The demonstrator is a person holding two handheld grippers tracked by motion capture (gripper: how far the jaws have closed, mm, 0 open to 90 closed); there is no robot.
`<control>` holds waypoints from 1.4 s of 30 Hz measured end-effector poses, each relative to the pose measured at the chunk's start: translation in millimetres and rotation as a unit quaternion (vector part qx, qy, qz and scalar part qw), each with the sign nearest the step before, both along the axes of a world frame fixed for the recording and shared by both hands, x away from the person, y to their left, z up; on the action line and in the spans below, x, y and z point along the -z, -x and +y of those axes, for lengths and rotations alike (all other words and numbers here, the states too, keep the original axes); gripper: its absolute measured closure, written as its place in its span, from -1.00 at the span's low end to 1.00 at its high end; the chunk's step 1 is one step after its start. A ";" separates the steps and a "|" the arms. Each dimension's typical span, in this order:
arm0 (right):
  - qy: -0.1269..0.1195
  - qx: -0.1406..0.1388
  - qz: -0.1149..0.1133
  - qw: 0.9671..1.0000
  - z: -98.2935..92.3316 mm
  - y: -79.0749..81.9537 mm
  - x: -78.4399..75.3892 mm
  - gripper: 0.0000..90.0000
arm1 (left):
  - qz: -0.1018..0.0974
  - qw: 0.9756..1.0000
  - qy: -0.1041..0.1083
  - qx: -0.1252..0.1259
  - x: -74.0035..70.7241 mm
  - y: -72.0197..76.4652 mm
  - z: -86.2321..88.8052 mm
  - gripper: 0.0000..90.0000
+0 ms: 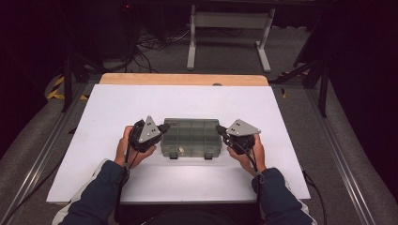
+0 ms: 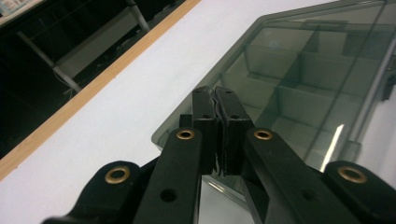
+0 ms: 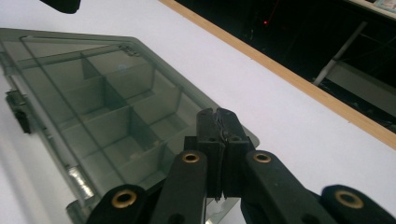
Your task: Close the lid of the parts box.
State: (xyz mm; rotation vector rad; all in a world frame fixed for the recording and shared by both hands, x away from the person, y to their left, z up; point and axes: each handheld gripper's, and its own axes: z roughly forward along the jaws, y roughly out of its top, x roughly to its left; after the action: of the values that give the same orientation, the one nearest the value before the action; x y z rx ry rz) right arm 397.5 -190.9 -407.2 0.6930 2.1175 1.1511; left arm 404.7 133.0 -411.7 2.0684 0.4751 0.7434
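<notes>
Two grippers flank a smoky clear compartment box [image 1: 191, 137] lying flat at the middle of the white table [image 1: 117, 108], its latches on the near edge. Left gripper [image 1: 165, 126] sits at the box's left end, right gripper [image 1: 218, 128] at its right end, each with fingers [image 2: 215, 122] pressed together on nothing, likely to steady or nudge the closed lid from both sides. Beyond the table's wooden far edge [image 1: 183, 79] lie dark carpet, cables and a grey stand [image 1: 230, 28]
</notes>
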 end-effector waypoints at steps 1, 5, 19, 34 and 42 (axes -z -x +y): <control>0.002 -0.002 0.001 1.000 0.5 1.4 0.7 0.99 | 0.001 1.000 0.001 0.003 0.2 1.4 0.1 0.95; 0.002 -0.010 0.006 1.000 2.1 5.7 3.1 0.99 | 0.003 1.000 -0.002 0.013 1.0 5.7 -0.3 0.95; 0.006 -0.046 0.024 0.999 11.0 21.8 15.1 0.99 | 0.023 0.999 0.013 0.047 7.8 18.0 1.1 0.94; 0.018 -0.055 0.029 0.998 14.5 26.5 20.7 0.98 | 0.034 0.997 -0.018 0.067 20.8 27.7 -2.5 0.94; 0.022 -0.056 0.030 0.998 15.5 25.5 23.4 0.98 | 0.035 0.997 -0.022 0.068 24.5 25.8 -2.6 0.94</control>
State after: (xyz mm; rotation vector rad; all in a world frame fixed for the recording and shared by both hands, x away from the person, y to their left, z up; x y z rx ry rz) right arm 372.1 -175.4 -430.5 0.6030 2.2490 1.1523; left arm 378.9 130.4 -436.2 2.1496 0.3554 0.6087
